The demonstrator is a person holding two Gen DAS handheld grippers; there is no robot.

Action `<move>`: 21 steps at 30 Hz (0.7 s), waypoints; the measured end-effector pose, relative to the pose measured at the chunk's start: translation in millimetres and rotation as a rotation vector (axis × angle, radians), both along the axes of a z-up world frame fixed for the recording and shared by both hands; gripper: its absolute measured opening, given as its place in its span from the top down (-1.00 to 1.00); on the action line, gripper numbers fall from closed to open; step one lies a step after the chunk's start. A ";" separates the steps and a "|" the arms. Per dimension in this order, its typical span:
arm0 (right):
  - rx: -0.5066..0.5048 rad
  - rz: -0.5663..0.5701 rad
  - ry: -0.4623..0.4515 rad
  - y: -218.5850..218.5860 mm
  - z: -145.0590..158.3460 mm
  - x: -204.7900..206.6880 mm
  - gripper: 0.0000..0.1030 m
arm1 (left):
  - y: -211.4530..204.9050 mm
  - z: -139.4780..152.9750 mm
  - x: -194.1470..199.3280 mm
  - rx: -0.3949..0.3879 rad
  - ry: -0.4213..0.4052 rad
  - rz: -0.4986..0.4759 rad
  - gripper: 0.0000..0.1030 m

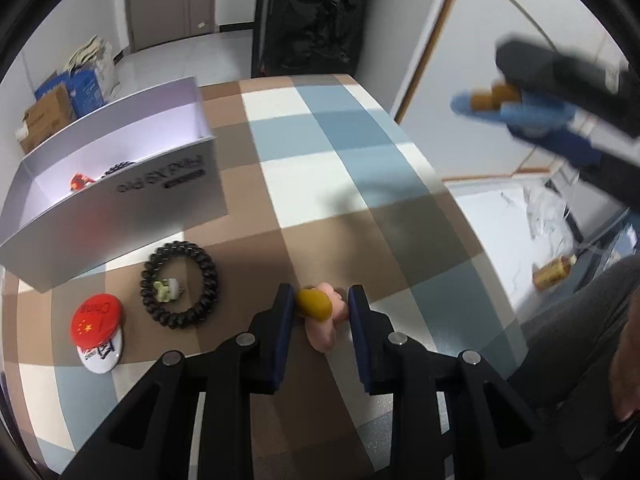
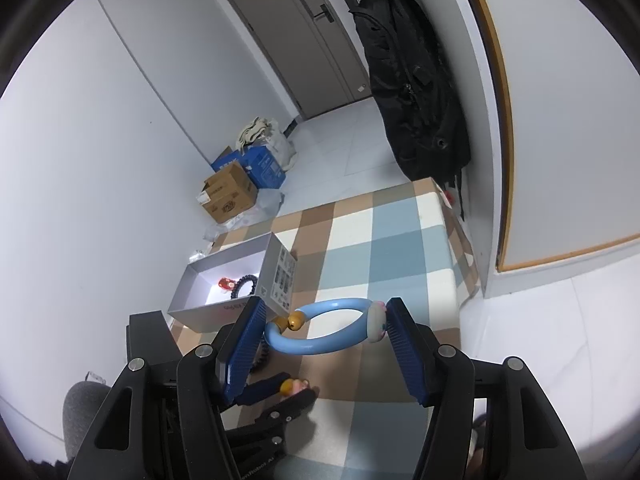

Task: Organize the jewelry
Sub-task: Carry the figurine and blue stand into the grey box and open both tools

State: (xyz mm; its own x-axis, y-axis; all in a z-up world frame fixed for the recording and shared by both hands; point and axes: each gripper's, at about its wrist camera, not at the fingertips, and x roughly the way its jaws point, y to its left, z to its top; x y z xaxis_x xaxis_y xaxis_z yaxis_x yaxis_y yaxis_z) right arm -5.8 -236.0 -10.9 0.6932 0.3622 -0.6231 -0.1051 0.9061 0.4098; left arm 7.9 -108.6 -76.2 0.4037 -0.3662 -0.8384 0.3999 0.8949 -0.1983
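My left gripper [image 1: 322, 292] points down at the checkered tablecloth [image 1: 360, 184], shut on a small pink and mustard-yellow ornament [image 1: 316, 306] that rests on the cloth. The right wrist view also catches that ornament [image 2: 294, 386] low down, between the left fingers. My right gripper [image 2: 325, 304] hovers above the table, shut on a light blue bangle [image 2: 320, 348]; a brown bead sits by the left pad and a pale charm against the right pad. That gripper appears blurred at the upper right of the left wrist view, the right gripper [image 1: 500, 100]. A grey open box [image 1: 120, 164] stands at the left.
Inside the box [image 2: 224, 260] lie a red trinket [image 1: 78, 182] and a black coil band [image 1: 116, 168]. In front of it are a black spiral hair tie [image 1: 179, 284] around a small green clip [image 1: 168, 290], and two round badges [image 1: 96, 316]. A bottle [image 1: 554, 272] lies on the floor.
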 end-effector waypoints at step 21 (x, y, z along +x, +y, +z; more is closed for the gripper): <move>0.030 0.129 -0.038 62.9 14.8 36.1 -0.19 | 107.8 78.9 38.4 -0.292 -0.126 0.287 0.57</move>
